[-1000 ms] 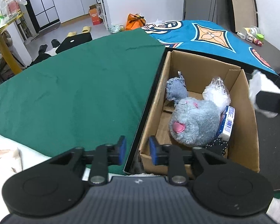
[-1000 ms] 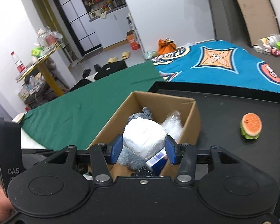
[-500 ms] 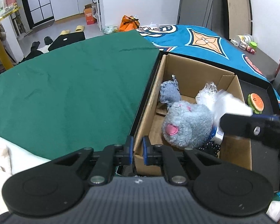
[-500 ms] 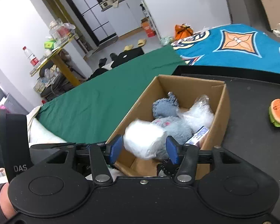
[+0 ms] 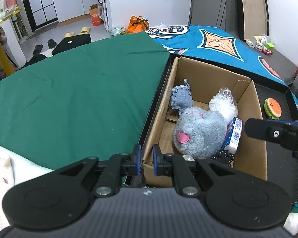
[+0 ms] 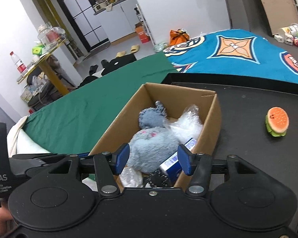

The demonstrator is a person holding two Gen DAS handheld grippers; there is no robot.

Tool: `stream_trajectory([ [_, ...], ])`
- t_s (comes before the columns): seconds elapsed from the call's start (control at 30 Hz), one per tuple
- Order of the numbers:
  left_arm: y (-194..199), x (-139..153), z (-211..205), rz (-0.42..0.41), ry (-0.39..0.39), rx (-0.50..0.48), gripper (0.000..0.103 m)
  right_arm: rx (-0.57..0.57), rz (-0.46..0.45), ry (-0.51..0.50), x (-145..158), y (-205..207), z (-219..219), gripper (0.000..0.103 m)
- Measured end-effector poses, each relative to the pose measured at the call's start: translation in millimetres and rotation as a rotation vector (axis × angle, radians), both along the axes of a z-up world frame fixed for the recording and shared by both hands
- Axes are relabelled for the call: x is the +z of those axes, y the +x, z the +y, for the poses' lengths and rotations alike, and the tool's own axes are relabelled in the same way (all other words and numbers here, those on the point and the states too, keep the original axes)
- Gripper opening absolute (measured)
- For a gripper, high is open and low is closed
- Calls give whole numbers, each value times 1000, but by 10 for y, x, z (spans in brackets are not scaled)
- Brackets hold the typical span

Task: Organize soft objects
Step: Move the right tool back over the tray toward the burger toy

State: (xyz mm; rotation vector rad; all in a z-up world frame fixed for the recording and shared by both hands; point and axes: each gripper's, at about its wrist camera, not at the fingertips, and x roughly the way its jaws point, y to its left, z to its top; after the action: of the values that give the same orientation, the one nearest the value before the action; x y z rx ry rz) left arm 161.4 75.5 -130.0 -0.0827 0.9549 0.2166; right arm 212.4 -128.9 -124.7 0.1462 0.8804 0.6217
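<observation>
1. The left gripper [image 5: 145,159] is clenched on the near left corner wall of an open cardboard box [image 5: 248,158], 1 blue pad [image 5: 136,158] outside the wall and 1 inside.
2. The right gripper [image 6: 153,159] hangs over the near end of the box with its blue pads [image 6: 122,157] apart and nothing pressed between them; its jaws stand released.
3. Inside the box lie a fuzzy grey plush toy [image 5: 200,132] with a pink patch, a grey-blue fabric piece [image 5: 181,99], a crinkled clear plastic bag [image 5: 224,105] of white stuffing, and a blue and white packet [image 5: 235,136].
4. The box sits on a matte black tray [image 6: 248,107], where a round squishy burger toy [image 6: 277,125] rests well apart to the right.
5. Smooth green cloth [image 5: 69,103] lies left of the tray.
</observation>
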Motion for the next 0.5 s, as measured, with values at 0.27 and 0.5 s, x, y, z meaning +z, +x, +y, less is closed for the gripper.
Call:
stream_trajectory([
  [0.27,67,16,-56,8,41,6,16,-97,-26,1,-37,162,-243,54],
  [0.5,185,-4,-150,21,85,21,36,-164,-58,-36,-134,313,-399,54],
])
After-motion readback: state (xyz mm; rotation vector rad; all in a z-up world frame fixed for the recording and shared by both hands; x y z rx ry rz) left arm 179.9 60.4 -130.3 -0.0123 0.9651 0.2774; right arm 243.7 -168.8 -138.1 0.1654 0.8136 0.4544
